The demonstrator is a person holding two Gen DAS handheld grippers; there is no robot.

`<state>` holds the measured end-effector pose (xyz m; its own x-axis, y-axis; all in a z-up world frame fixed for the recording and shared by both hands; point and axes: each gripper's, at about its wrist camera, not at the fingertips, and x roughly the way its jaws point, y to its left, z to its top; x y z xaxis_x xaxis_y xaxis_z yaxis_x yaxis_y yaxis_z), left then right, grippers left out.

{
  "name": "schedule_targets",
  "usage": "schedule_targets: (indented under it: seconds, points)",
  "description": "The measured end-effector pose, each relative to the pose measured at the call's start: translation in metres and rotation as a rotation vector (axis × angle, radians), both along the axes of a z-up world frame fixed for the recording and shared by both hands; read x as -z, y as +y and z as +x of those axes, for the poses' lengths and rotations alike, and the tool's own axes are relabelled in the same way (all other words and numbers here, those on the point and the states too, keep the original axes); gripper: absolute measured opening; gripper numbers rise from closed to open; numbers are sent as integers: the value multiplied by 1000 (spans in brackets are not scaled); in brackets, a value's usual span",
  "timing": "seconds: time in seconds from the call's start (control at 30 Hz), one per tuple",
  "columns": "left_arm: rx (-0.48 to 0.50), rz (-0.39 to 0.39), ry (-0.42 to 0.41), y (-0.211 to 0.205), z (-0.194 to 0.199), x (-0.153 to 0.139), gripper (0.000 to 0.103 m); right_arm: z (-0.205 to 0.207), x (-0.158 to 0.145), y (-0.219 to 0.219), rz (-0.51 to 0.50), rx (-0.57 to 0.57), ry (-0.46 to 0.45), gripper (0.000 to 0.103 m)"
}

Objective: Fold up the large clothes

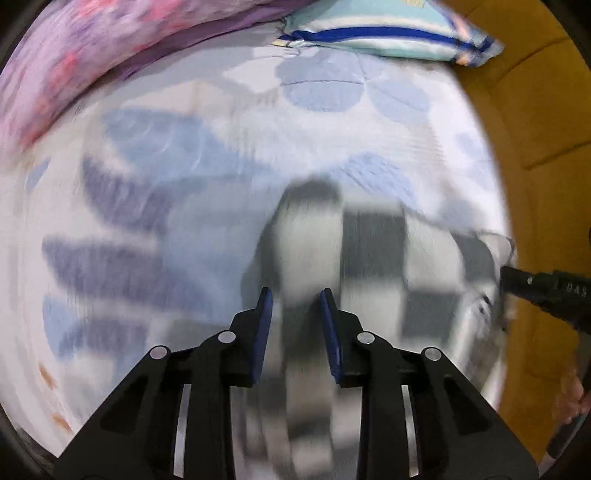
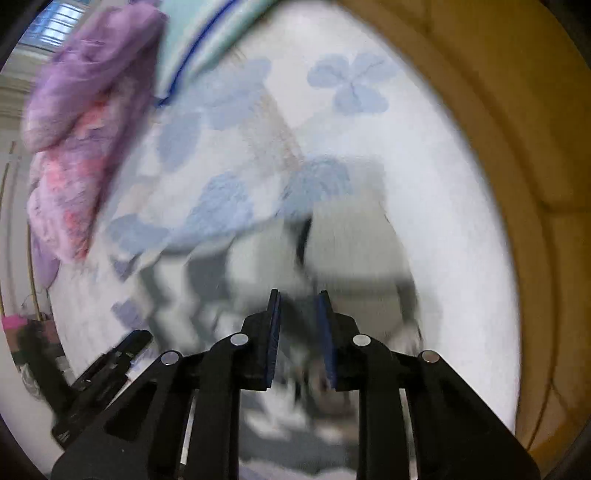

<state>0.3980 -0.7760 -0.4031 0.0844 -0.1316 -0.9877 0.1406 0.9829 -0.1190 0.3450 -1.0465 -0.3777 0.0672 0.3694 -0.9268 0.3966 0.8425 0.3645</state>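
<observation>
Bedroom in a home. Bed with white sheet (image 1: pixel 229 177) printed in blue flowers; striped pillow (image 1: pixel 388 33) at far end; purple-pink quilt (image 1: pixel 66 62) bunched far left; padded mustard headboard (image 1: pixel 535 122) along right; window (image 2: pixel 55 22) far left.

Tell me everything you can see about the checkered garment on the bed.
The checkered garment is soft cloth in grey and white squares, blurred by motion. It lies crumpled, not yet neatly folded, on the white bedspread with blue flowers, near the bed's edge. The open left hand-held gripper points at it; whether it touches is unclear. The right hand-held gripper is also open over it.
</observation>
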Motion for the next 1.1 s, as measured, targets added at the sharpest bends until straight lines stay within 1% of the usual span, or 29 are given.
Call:
schedule_targets:
  seconds: [0.03, 0.07, 0.1, 0.17, 0.2, 0.23, 0.3, 0.33, 0.37, 0.4, 0.43, 0.47, 0.5, 0.53, 0.57, 0.6, 0.67, 0.7, 0.73, 0.8, 0.83, 0.87, 0.9, 0.93, 0.97, 1.0, 1.07, 1.1]
  points:
    - [27, 78, 10, -10, 16, 28, 27, 4, 13, -8, 52, 45, -30, 14]
    - [20, 123, -31, -14, 22, 38, 27, 6, 19, -13, 104, 89, -56, 12]
    - [7, 146, -65, -13, 29, 43, 26, 4, 22, -17, 139, 111, -83, 7]
    - [-12, 124, -27, -8, 38, 45, 26, -2, 18, -15, 130, 84, -117, 6]
    - [3, 104, 3, -3, 37, 37, 26, -7, 12, -12, 117, 72, -120, 6]
    - [22, 99, 9, 0, 33, 30, 26, -18, 0, -8, 93, 44, -119, 7]
    - [94, 91, -4, 8, 4, 3, 27, -40, -18, 4, 47, -13, -121, 7]
    - [110, 87, 10, 13, -16, -1, 27, -64, -28, 10, 18, -41, -109, 7]
    - [116, 81, 39, 17, -34, 1, 27, -81, -28, 14, -5, -52, -92, 8]
    - [117, 81, 86, 22, -59, 9, 27, -92, -22, 24, -22, -58, -83, 8]
    - [126, 83, 121, 26, -80, 20, 27, -114, -16, 27, -40, -74, -77, 7]
    - [139, 90, 130, 32, -102, 28, 27, -138, -3, 35, -77, -98, -73, 7]
    - [135, 90, 129, 37, -115, 32, 28, -160, 11, 41, -93, -104, -38, 6]
    - [109, 85, 138, 44, -129, 34, 28, -188, 26, 45, -87, -64, 37, 5]
    - [67, 70, 164, 54, -140, 32, 27, -204, 34, 48, -57, -29, 90, 4]
    - [54, 64, 181, 60, -149, 28, 27, -223, 38, 52, -28, 0, 112, 4]
    - [81, 70, 170, 66, -162, 32, 27, -237, 42, 62, -78, -33, 59, 3]
    - [96, 78, 160, 67, -165, 40, 28, -237, 50, 66, -101, -50, 43, 3]
    - [117, 100, 149, 68, -165, 52, 28, -234, 57, 67, -98, -51, 50, 3]
    - [131, 133, 126, 68, -165, 54, 36, -226, 60, 61, -59, -24, 110, 3]
    - [133, 159, 114, 71, -164, 49, 50, -225, 55, 57, -38, -23, 131, 3]
    - [134, 180, 97, 75, -164, 45, 57, -226, 50, 54, -27, -23, 131, 4]
    - [141, 180, 85, 81, -164, 40, 60, -228, 41, 50, -13, -10, 122, 7]
    - [142, 167, 92, 86, -163, 36, 60, -231, 33, 46, 4, 12, 121, 10]
    - [140, 168, 108, 90, -162, 33, 60, -233, 27, 44, 21, 29, 126, 27]
    - [138, 174, 124, 94, -162, 29, 60, -236, 19, 42, 36, 46, 128, 49]
    - [142, 185, 118, 100, -161, 16, 60, -241, -1, 44, 23, 63, 88, 72]
    - [153, 189, 114, 102, -162, 11, 61, -245, -12, 45, 11, 66, 66, 76]
